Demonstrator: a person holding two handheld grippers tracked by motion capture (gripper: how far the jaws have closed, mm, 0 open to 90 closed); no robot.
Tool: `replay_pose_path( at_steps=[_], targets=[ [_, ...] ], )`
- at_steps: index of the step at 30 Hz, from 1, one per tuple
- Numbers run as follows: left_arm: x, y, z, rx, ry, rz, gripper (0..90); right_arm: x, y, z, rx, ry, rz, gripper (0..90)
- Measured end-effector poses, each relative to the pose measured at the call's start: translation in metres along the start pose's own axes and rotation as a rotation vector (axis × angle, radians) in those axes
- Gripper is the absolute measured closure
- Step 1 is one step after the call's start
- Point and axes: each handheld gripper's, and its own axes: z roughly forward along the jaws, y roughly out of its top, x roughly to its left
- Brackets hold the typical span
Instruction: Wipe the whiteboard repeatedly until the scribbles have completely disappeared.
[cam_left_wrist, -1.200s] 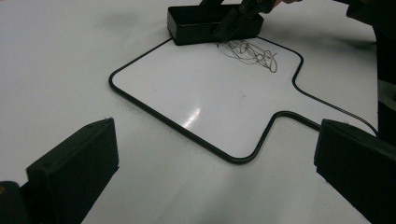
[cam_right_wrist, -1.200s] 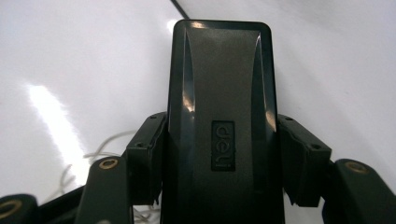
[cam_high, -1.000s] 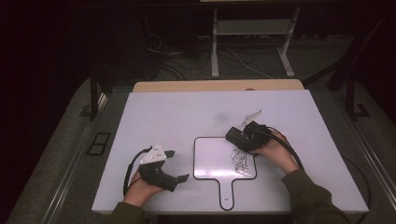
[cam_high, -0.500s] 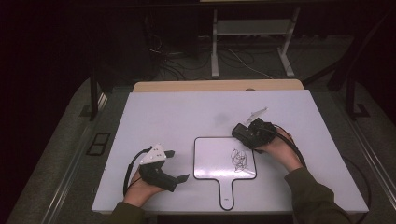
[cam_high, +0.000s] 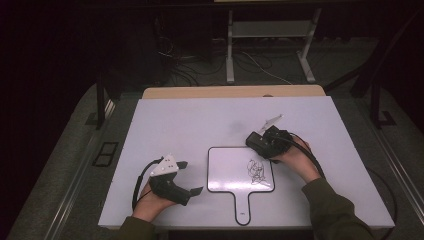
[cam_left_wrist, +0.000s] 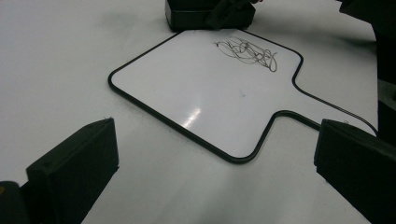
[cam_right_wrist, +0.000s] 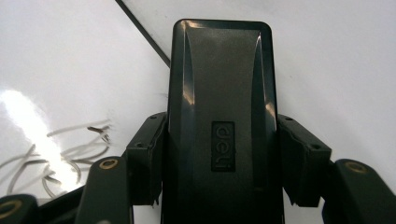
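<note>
Glossy black plastic, oblong with rounded corners, the eraser (cam_right_wrist: 219, 121) sits clamped across its width between your right gripper's (cam_high: 267, 142) jaws, its long axis running straight out ahead of them. It rests at the far right corner of the paddle-shaped whiteboard (cam_high: 235, 167), just beside the grey scribble (cam_high: 256, 171). The whiteboard lies flat on the smooth white bench (cam_high: 200, 120), its handle pointing toward you. Your left gripper (cam_high: 181, 177) rests on the bench left of the whiteboard, jaws spread wide and empty.

Dark olive sleeves (cam_high: 334, 210), black left gripper (cam_high: 190, 178) with grey triangular plate, black trailing cable (cam_high: 136, 185)
</note>
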Motion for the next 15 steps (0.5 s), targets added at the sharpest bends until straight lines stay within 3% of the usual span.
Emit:
replay_pose_path(
  at_steps=[6, 15],
  targets=[
    [0.000, 0.000, -0.001, 0.004, 0.000, 0.002, 0.0, 0.003, 0.004, 0.002, 0.001, 0.004, -0.006, 38.7],
    [0.000, -0.001, -0.002, 0.005, 0.003, -0.001, 0.0, -0.010, -0.002, -0.001, 0.010, -0.020, 0.019, 38.7]
  ],
)
